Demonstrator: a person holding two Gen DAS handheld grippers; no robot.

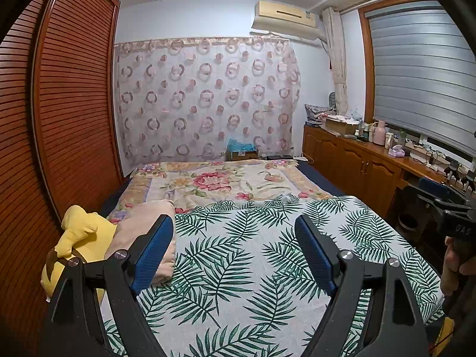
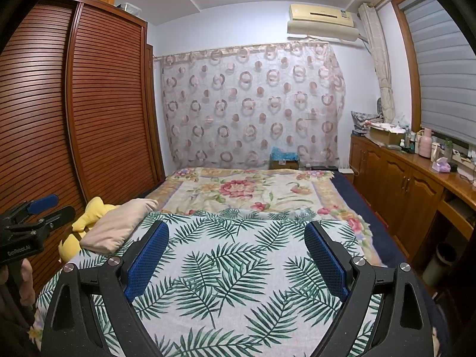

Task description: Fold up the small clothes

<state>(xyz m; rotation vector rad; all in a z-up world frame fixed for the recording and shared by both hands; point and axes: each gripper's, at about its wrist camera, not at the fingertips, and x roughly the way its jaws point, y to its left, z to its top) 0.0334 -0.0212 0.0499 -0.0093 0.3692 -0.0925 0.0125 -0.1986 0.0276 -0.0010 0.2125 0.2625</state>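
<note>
Setting: bedroom, bed (image 1: 238, 178) spread with a palm-leaf sheet (image 1: 244, 253) over a floral blanket (image 1: 214, 181); louvred wardrobe (image 1: 59, 119) to the left, wooden counter (image 1: 372, 160) under the window.
Left hand-held gripper (image 1: 235, 229): fingers spread wide, nothing between them, held level above the leaf sheet, likely poised over the working surface.
Right hand-held gripper (image 2: 236, 235): fingers likewise wide apart and empty, raised over the same sheet, beside the other.
Task's thing: a beige cloth piece (image 2: 119, 226), seemingly the small garment, bunched at the sheet's left edge, resting against a yellow plush toy (image 1: 80, 238); whether folded or merely heaped, impossible to tell.
Working area: middle of the leaf sheet flat and bare, apparently kept for laying cloth out.
Stage: fits either a garment awaiting folding or one set aside once done.
</note>
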